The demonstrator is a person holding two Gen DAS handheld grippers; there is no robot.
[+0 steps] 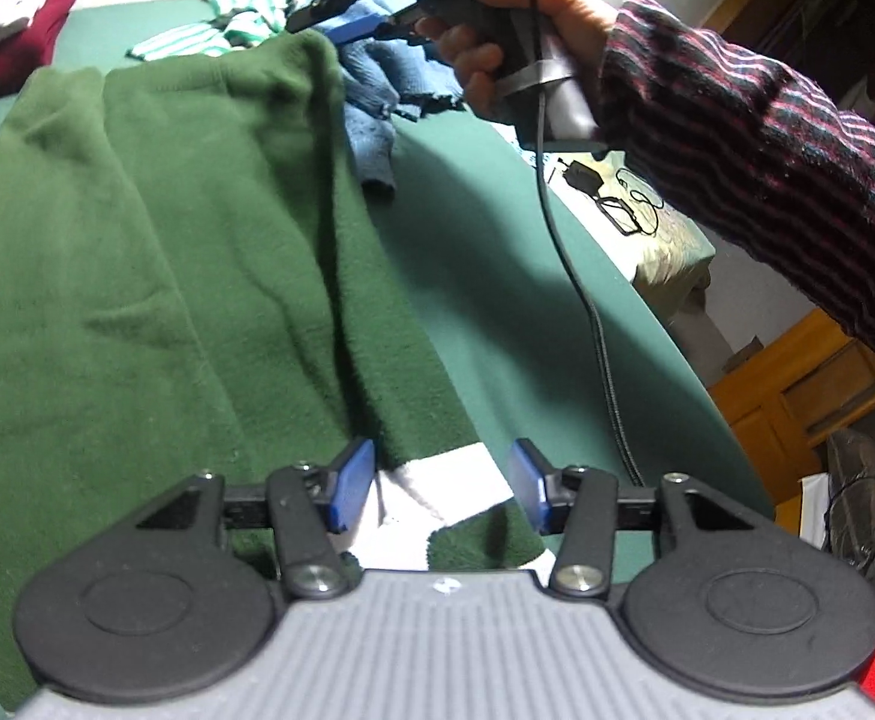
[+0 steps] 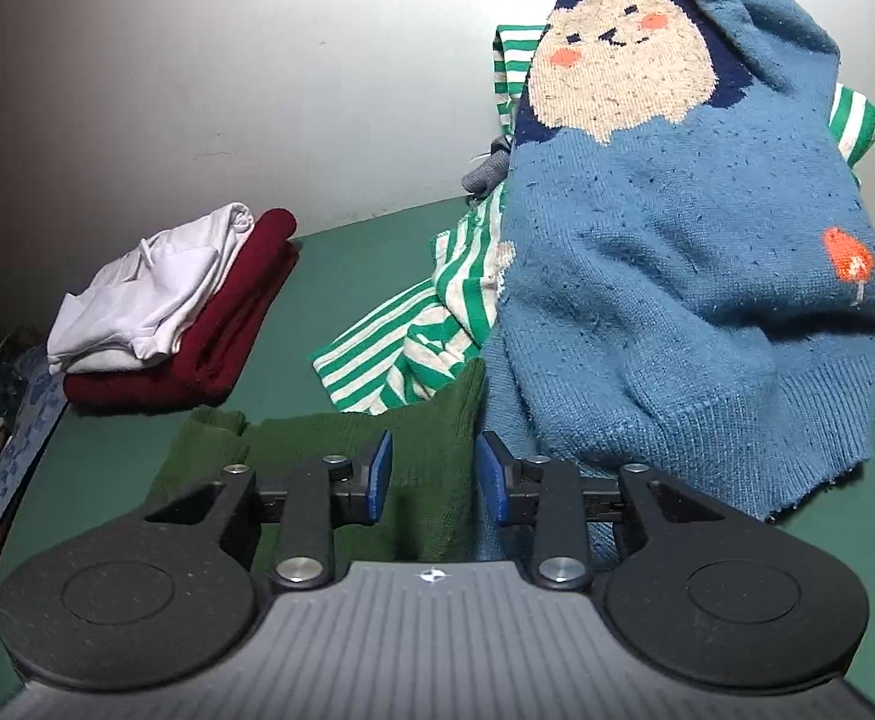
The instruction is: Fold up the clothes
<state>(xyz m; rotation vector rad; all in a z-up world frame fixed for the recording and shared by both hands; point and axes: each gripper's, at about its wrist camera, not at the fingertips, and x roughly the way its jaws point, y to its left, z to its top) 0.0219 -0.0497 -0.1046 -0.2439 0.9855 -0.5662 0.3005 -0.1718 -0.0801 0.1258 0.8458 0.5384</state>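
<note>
Now your left tongs (image 1: 442, 489) gape wide over the white-banded end of the dark green garment (image 1: 155, 252) spread flat on the green surface (image 1: 497, 276). Your right tongs (image 2: 431, 477) stand wide too, empty, above its far edge beside the blue sweater (image 2: 677, 276).

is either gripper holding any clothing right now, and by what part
Nothing is held. The left gripper is open over the green sweater; the right gripper is open too.

Worktop (image 2: 341, 252): fleece garment (image 1: 155, 252) spread nearest; knit sweater (image 2: 677, 276) heaped behind it to the right; striped garment (image 2: 413, 348) behind, partly under the sweater; two folded garments (image 2: 179, 312) stacked far left.
</note>
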